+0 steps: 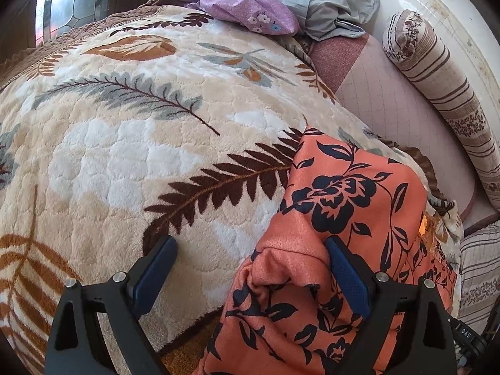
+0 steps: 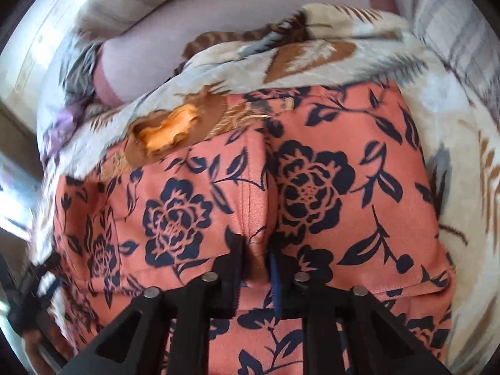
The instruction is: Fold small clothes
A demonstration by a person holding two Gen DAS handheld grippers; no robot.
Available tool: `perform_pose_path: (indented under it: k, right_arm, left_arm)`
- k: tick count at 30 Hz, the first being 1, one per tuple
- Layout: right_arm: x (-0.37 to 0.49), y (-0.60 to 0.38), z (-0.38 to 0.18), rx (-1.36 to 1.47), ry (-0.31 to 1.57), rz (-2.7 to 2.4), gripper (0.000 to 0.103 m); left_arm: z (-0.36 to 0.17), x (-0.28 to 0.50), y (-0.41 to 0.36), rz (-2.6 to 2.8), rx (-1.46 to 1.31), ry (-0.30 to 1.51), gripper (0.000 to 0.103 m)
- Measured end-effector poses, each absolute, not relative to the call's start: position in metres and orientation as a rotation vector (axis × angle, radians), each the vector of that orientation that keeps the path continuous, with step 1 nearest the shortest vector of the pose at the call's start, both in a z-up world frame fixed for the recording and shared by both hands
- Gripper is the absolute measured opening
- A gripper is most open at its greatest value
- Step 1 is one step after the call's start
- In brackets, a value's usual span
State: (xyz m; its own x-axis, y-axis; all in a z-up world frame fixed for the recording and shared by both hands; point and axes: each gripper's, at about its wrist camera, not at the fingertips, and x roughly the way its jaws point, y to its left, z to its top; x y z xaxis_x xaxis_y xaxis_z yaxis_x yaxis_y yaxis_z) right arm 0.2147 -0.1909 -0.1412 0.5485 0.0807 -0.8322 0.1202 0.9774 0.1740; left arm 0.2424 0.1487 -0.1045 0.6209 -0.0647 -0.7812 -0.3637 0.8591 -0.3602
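- The left hand-held gripper hangs over the bed with its jaws spread wide and nothing between them. Its left blue pad is over the bare leaf-print blanket, and its right blue pad sits against a raised fold of the orange floral garment.
- From this gripper the garment lies to the right and a little ahead. In the left wrist view its long axis runs from the lower middle up toward the right, and its upper edge ends beside the brown fern leaf of the blanket.
- The garment lies on the blanket near the side of the bed where the pink mattress sheet and the striped bolster show. A lilac floral cloth and a grey cloth lie well apart, at the far end.
- The right hand-held gripper is closed on the orange floral garment, pinching a ridge of cloth at the stitched seam, and the cloth spreads to both sides of the jaws.
- My judgement is that the right hand already has its hold, so the next move turns on the left one: it needs a short shift to its right to bring the loose fold between the pads before closing.
- The blur in the right wrist view keeps me from telling how much cloth lies within the pinch.
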Motion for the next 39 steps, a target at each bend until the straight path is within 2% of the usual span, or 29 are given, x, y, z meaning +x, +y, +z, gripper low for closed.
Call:
perform_pose_path:
  k: [7, 9, 12, 13, 15, 16, 17, 21, 23, 24, 30, 34, 35, 36, 37, 39]
  right_arm:
    - [0.177, -0.177, -0.069, 0.003, 0.809, -0.105, 0.012]
    - [0.179, -0.194, -0.089, 0.000, 0.874, -0.167, 0.013]
    - [0.189, -0.224, -0.156, 0.121, 1.105, -0.158, 0.020]
    - [0.182, -0.232, -0.160, 0.181, 1.070, -0.146, 0.022]
    - [0.174, -0.240, -0.152, 0.246, 1.000, -0.171, 0.031]
    - [0.173, -0.239, -0.148, 0.241, 0.990, -0.185, 0.041]
    - [0.174, -0.237, -0.139, 0.214, 0.964, -0.194, 0.056]
    - [0.177, -0.228, -0.096, 0.224, 0.790, -0.160, 0.069]
    - [0.187, -0.221, -0.087, 0.262, 0.752, -0.099, 0.079]
    - [0.194, -0.217, -0.089, 0.268, 0.759, -0.077, 0.079]
    - [0.226, -0.224, -0.136, 0.278, 0.886, -0.184, 0.079]
    - [0.237, -0.230, -0.148, 0.224, 0.934, -0.184, 0.079]
    - [0.244, -0.228, -0.152, 0.198, 0.955, -0.168, 0.070]
    - [0.248, -0.224, -0.153, 0.166, 0.976, -0.160, 0.056]
    - [0.251, -0.221, -0.153, 0.127, 0.991, -0.157, 0.019]
    - [0.249, -0.211, -0.139, 0.054, 0.953, -0.159, 0.015]
  left_arm:
    - [-0.101, 0.239, 0.155, 0.178, -0.543, 0.888, 0.095]
    - [-0.101, 0.239, 0.156, 0.195, -0.547, 0.881, 0.095]
    - [-0.103, 0.241, 0.153, 0.191, -0.525, 0.890, 0.095]
    - [-0.103, 0.241, 0.150, 0.188, -0.505, 0.894, 0.095]
    - [-0.104, 0.243, 0.143, 0.179, -0.459, 0.906, 0.095]
    - [-0.104, 0.244, 0.139, 0.178, -0.437, 0.905, 0.095]
    - [-0.104, 0.245, 0.136, 0.177, -0.420, 0.903, 0.095]
    - [-0.104, 0.247, 0.127, 0.164, -0.362, 0.901, 0.095]
    - [-0.106, 0.248, 0.126, 0.163, -0.350, 0.901, 0.095]
    - [-0.106, 0.248, 0.125, 0.164, -0.348, 0.902, 0.095]
    - [-0.107, 0.248, 0.124, 0.164, -0.332, 0.904, 0.095]
    - [-0.108, 0.251, 0.122, 0.173, -0.322, 0.902, 0.095]
    - [-0.108, 0.251, 0.121, 0.176, -0.315, 0.900, 0.095]
    - [-0.108, 0.252, 0.120, 0.177, -0.306, 0.899, 0.095]
    - [-0.108, 0.251, 0.120, 0.177, -0.301, 0.898, 0.095]
    - [-0.108, 0.251, 0.119, 0.177, -0.298, 0.897, 0.095]
